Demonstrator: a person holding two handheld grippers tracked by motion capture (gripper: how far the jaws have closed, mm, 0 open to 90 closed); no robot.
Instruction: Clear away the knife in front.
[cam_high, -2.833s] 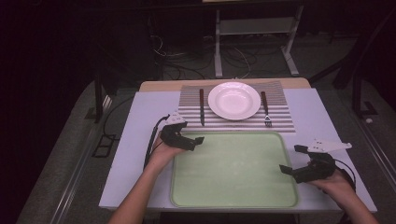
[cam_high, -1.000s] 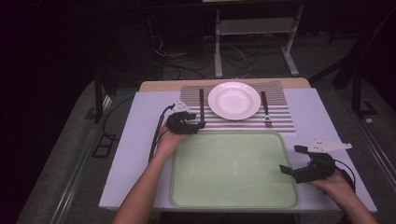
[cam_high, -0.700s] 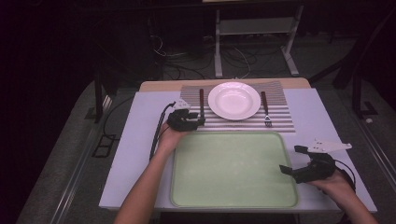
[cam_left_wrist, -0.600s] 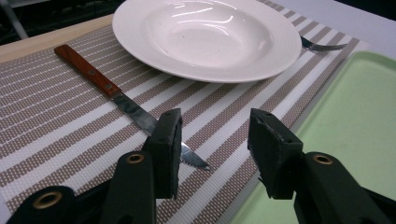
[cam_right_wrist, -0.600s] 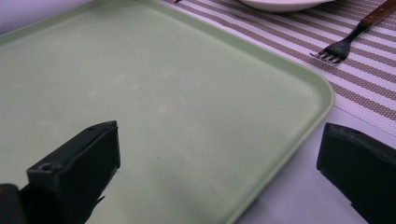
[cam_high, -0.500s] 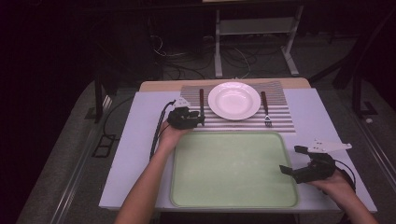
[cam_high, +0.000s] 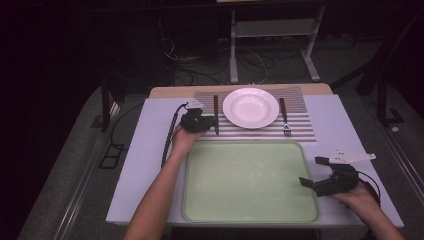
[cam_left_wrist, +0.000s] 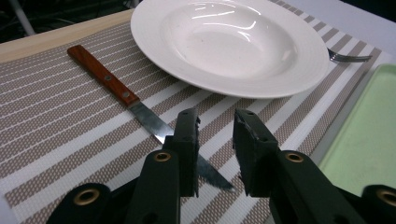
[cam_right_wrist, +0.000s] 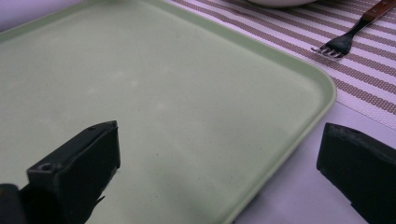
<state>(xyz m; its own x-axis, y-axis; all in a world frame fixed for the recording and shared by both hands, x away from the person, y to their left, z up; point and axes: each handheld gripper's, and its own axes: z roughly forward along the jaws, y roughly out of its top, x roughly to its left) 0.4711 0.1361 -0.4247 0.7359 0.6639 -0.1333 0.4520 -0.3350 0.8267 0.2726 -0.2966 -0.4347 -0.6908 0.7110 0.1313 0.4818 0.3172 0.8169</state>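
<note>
A wood-handled knife (cam_high: 216, 115) lies on the striped placemat (cam_high: 300, 131), left of a white deep plate (cam_high: 250, 107). A fork (cam_high: 284, 117) lies to the plate's right. My left gripper (cam_high: 205, 122) hovers low at the knife's near end. In the left gripper view its jaws (cam_left_wrist: 215, 128) stand a little apart over the knife's blade (cam_left_wrist: 152, 122), whose tip lies beneath the gap. The plate (cam_left_wrist: 229, 42) sits just beyond. My right gripper (cam_high: 316, 172) rests at the right rim of the green tray (cam_high: 250, 180), wide open and empty (cam_right_wrist: 219, 135).
The green tray (cam_right_wrist: 187, 93) takes up the near half of the white table (cam_high: 150, 150). The fork's tines (cam_right_wrist: 329, 50) point toward the tray's far right corner. A cable trails from the left gripper off the table's left side. Dark floor and a metal stand lie beyond.
My left gripper has moved forward from the tray's far left corner onto the placemat, down to the knife's blade end. The right gripper has stayed still.
</note>
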